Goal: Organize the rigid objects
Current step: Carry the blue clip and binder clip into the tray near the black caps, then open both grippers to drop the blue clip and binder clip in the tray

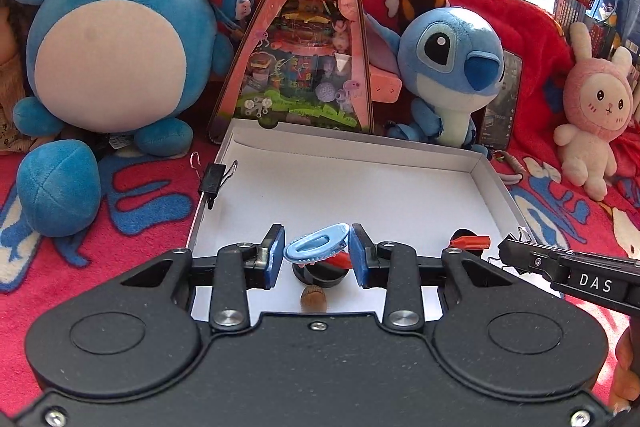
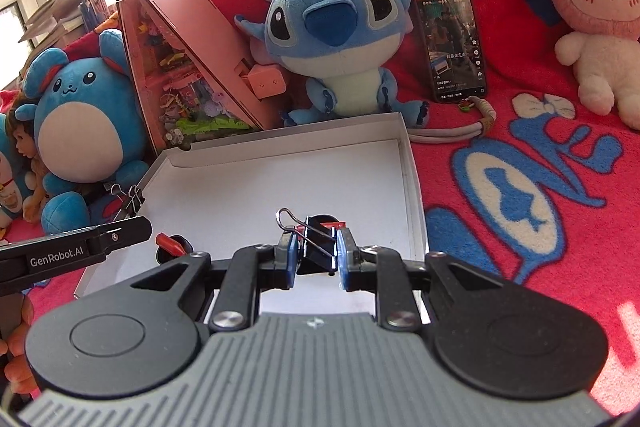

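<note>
My left gripper (image 1: pixel 317 254) is shut on a light blue hair clip (image 1: pixel 310 247), held tilted over the near end of a shallow white box (image 1: pixel 360 187). Under the clip, on the box floor, lie a black round piece with a red part (image 1: pixel 320 275) and a small brown acorn-like object (image 1: pixel 314 301). My right gripper (image 2: pixel 318 255) is shut on a black binder clip (image 2: pixel 316 239), its wire handle sticking up to the left, also above the white box (image 2: pixel 280 183). A second black-and-red piece (image 2: pixel 172 245) lies in the box's near left corner.
Another black binder clip (image 1: pixel 216 179) is clamped on the box's left wall. Behind the box stand a round blue plush (image 1: pixel 116 39), a pink triangular toy house (image 1: pixel 308 39), a Stitch plush (image 2: pixel 332 23), a phone (image 2: pixel 450 35) and a pink bunny plush (image 2: pixel 596 11), all on a red blanket (image 2: pixel 520 187).
</note>
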{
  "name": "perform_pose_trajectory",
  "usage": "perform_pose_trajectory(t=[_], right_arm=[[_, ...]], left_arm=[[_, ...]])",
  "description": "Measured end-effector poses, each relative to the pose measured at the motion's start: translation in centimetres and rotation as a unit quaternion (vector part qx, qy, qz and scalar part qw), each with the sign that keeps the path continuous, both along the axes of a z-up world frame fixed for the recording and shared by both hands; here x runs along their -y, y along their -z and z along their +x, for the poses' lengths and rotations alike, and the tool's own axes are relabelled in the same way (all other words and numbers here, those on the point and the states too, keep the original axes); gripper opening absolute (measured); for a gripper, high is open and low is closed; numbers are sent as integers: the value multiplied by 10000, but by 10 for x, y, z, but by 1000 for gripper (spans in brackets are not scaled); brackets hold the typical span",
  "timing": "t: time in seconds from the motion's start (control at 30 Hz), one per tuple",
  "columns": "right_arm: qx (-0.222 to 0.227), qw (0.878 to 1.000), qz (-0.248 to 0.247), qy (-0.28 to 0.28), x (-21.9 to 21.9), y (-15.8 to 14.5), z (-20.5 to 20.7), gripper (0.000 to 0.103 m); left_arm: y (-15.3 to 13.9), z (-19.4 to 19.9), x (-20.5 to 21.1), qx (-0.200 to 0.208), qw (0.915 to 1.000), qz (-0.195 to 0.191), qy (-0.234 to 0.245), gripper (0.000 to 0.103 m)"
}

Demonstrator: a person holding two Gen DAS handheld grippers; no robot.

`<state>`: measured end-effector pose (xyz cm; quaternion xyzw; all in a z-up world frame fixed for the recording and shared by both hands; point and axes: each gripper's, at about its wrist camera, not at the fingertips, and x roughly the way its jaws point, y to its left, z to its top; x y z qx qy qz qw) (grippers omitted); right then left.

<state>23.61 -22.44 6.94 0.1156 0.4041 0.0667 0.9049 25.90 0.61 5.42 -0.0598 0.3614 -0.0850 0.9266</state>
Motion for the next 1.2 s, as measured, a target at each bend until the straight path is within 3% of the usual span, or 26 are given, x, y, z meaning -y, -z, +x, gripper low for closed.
perform_pose_trajectory(t=[0.27,1.2], right_arm=[[-92,9992,-120,-362,-14,6,-2,24],[-104,9988,-264,-408,-30,30,6,25]], left_arm=[[16,-2,-10,-146,9998,35,-101,33],[31,-3,-14,-131,9998,24,-148,33]])
